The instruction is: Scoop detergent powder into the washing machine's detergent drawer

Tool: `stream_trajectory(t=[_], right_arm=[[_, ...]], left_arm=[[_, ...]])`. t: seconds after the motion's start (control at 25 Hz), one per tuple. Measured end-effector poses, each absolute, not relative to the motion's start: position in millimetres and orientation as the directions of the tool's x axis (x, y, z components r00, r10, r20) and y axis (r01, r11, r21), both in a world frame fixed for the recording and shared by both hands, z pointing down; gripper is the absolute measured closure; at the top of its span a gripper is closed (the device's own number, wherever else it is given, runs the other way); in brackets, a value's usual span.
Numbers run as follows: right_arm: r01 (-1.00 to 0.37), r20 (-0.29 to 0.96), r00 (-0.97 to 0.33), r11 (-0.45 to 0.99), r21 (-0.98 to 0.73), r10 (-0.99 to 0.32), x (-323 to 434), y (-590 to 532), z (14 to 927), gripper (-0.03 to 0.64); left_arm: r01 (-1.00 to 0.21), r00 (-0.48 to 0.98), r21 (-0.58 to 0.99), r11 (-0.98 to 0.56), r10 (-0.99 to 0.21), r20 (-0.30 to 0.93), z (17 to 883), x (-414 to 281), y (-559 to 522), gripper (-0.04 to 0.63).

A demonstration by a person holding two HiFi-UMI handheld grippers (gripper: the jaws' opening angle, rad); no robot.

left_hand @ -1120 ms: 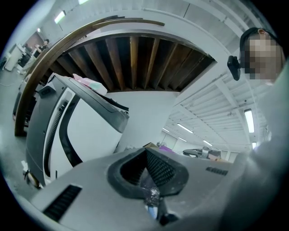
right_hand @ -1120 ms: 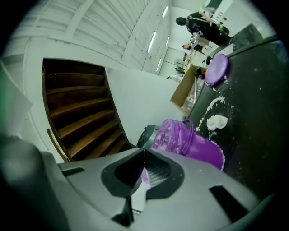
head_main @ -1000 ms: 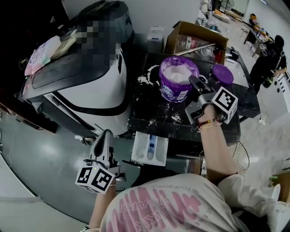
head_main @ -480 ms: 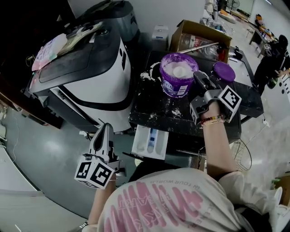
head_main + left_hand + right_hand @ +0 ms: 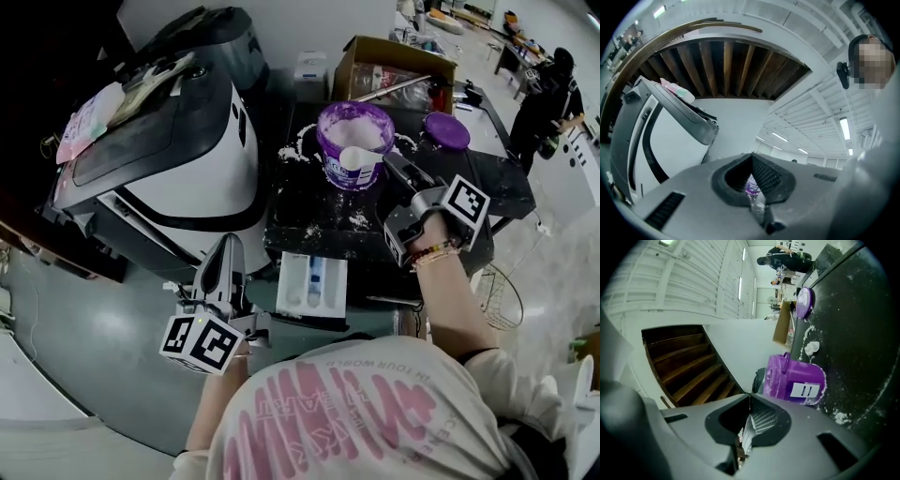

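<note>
Two tongs are showing, and I think the scooping step is going on. The right tongs (image 5: 391, 167) are squeezing shut on the thin white handle of the scoop (image 5: 352, 157). The scoop's bowl is sitting inside the purple tub (image 5: 339, 172), down in the powder (image 5: 364, 131). The tub is standing on the dark bench (image 5: 309, 225). The left tongs (image 5: 228, 251) are pressing shut too, gripping nothing that I can see. They are hanging low beside the washing machine (image 5: 178, 159), well apart from the tub.

The white drawer (image 5: 314, 286) is sticking out just below the front edge of the bench. It is lying between the two tongs, nearer to the person than the tub is.

Next, I think the right tongs are needing to lift the scoop out flat, carry it over the bench edge, and tip it above the drawer. Loose powder (image 5: 296, 152) is already lying on the bench, so going slowly is looking wise.
</note>
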State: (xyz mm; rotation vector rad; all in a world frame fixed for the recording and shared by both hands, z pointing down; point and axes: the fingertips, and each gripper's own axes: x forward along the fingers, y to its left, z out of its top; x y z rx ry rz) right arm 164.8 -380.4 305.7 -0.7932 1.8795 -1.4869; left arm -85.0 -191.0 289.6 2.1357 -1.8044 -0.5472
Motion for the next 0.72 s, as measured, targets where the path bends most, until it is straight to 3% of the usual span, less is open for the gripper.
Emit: stream_trajectory(t=[0.72], right_arm=[[-0.148,0.011,-0.551,0.085,-0.985,-0.835,109,-259,342,0.617]], left_arm=[[-0.782,0.47,0.461,-0.42,-0.883,-0.007,304,-116,-158,0.595]])
